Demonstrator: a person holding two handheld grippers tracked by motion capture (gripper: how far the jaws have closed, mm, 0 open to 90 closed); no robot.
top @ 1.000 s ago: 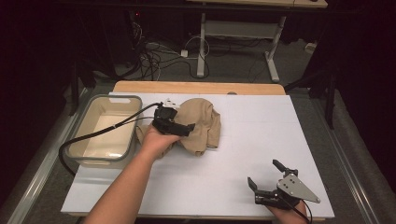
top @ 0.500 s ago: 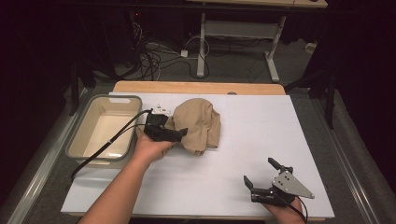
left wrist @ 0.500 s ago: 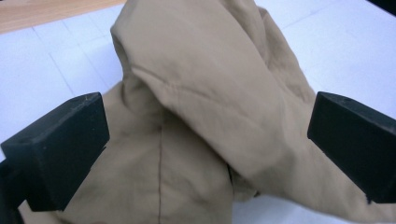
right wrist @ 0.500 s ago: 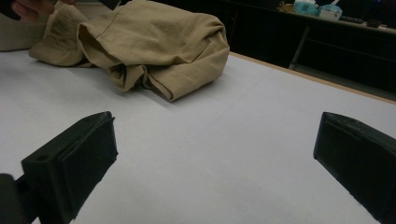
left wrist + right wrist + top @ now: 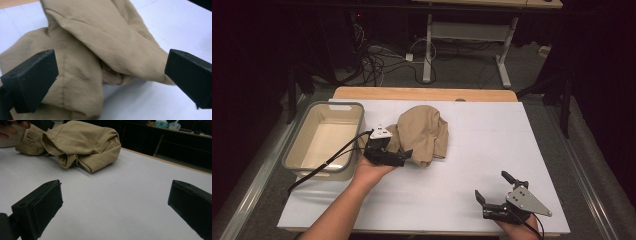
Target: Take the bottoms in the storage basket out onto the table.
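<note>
Left gripper [image 5: 110, 82]: jaws spread wide, nothing pinched. In the left gripper view the two black pads stand far apart, with the tan garment [image 5: 100, 50] lying between and beyond them; folds of cloth reach up to the left pad, contact there cannot be told. A seam runs down the near fold; a bit of white table shows under the right jaw.

High view: the left gripper [image 5: 393, 152] sits at the near-left edge of the tan garment [image 5: 422, 132], held in the person's left hand [image 5: 371, 172], forearm coming up from the bottom edge. Its black cable trails off left across the rim of the bin.

The garment is a crumpled heap on the white table surface [image 5: 492, 150], left of centre, just beside the beige plastic bin [image 5: 294, 150]. The bin stands at the table's left edge.

Right gripper [image 5: 115, 202]: jaws also spread wide, holding nothing, bare white surface between them. In the right gripper view the tan garment [image 5: 80, 142] lies well ahead, apart from the jaws.

High view: right gripper [image 5: 494, 189] low at the near-right corner of the table, well apart from the garment, grey three-cornered plate on top.

Beyond the table: a wooden strip [image 5: 422, 93] along the far edge, dark floor with cables, a white desk frame [image 5: 464, 35].
</note>
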